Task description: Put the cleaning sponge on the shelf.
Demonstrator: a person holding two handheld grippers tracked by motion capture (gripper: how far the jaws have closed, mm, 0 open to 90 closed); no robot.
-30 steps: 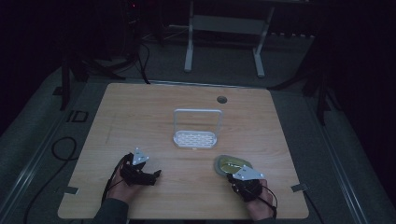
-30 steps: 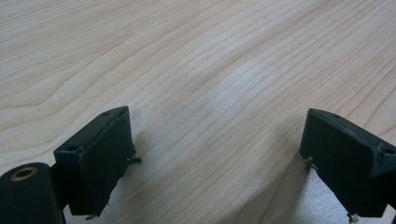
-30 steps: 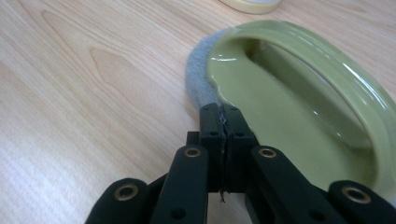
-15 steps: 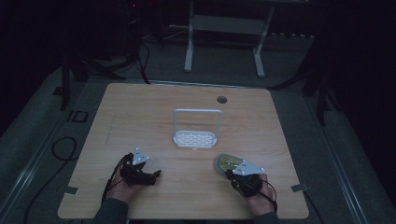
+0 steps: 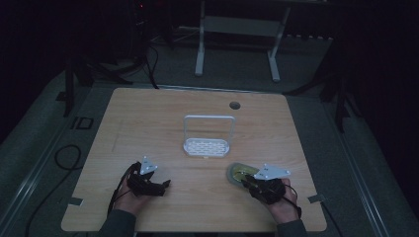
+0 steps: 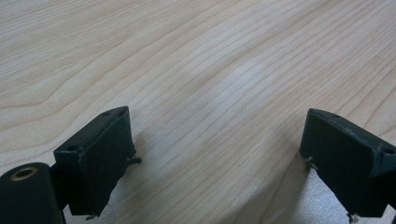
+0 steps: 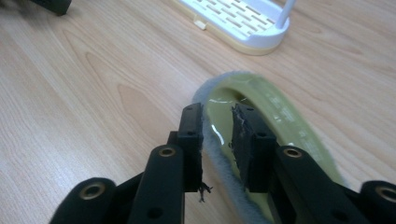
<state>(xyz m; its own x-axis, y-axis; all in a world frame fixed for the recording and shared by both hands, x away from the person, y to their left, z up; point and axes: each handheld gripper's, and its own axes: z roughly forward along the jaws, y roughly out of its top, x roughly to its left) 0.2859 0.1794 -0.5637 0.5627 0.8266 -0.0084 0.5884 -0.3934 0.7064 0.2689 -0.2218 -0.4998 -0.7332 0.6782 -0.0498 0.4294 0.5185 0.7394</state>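
Observation:
A round yellow-green dish (image 5: 238, 172) with a fuzzy grey rim lies on the wooden table (image 5: 163, 118), at the front right. My right gripper (image 5: 246, 181) reaches over its near edge. In the right gripper view the jaws (image 7: 217, 126) straddle the dish's rim (image 7: 275, 109). They have just been opening, and a gap now shows on both sides of the rim, so the pads are off it. At the front left, my left gripper (image 5: 166, 185) is low over bare wood. Its jaws (image 6: 215, 140) are wide open with nothing between them.
A white slotted rack (image 5: 206, 146) with an upright hoop handle stands mid-table, just beyond the dish, and also appears in the right gripper view (image 7: 243, 23). There is a round cable hole (image 5: 234, 105) near the far edge. Dark floor and cables surround the table.
My right hand has lifted slightly and drifted a little to the right over the dish's near edge. My left hand and the rack have stayed where they were.

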